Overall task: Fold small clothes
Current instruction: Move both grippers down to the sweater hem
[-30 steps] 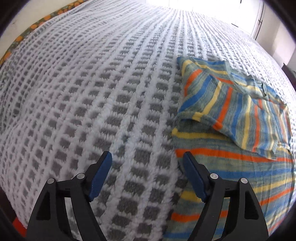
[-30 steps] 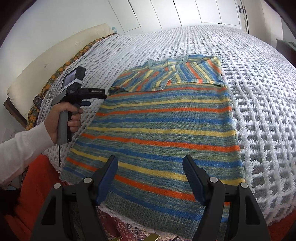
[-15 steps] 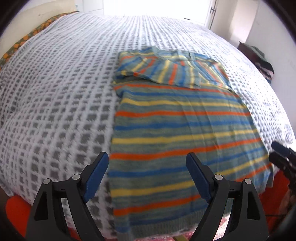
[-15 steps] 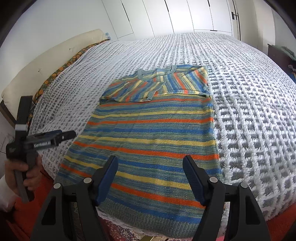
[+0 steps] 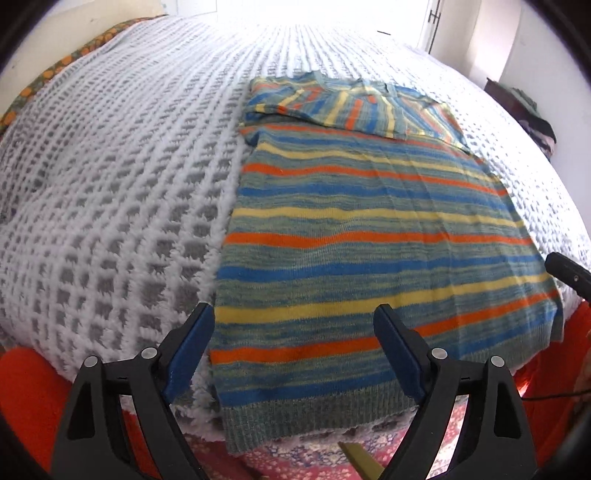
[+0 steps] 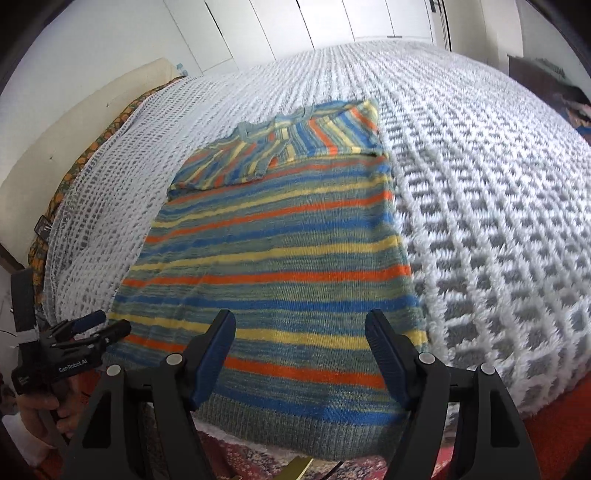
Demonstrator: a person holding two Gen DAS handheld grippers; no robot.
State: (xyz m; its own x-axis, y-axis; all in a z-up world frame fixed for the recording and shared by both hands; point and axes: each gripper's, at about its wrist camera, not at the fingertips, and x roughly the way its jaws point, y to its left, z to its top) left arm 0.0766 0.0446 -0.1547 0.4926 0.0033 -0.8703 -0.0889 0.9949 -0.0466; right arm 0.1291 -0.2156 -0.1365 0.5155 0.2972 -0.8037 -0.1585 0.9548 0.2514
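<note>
A striped knit sweater (image 5: 362, 236) in blue, orange, yellow and grey-green lies flat on the bed, its sleeves folded in across the chest at the far end. Its ribbed hem (image 5: 314, 410) hangs at the near bed edge. My left gripper (image 5: 293, 354) is open and empty, just above the hem's left part. My right gripper (image 6: 299, 354) is open and empty above the hem (image 6: 295, 424) in the right wrist view. The sweater (image 6: 280, 236) fills that view's middle. The left gripper also shows there at the lower left (image 6: 92, 328), and the right gripper's tip shows at the left view's right edge (image 5: 565, 269).
A white and grey waffle-knit bedspread (image 5: 122, 192) covers the bed. A patterned rug (image 6: 251, 461) lies on the floor below the near edge. White wardrobe doors (image 6: 332, 22) stand behind the bed. A cream headboard cushion (image 6: 74, 140) runs along the left side.
My left gripper has swung from the sweater's left side round to the hem end and come lower. My right gripper has moved closer to the hem. Both stay open.
</note>
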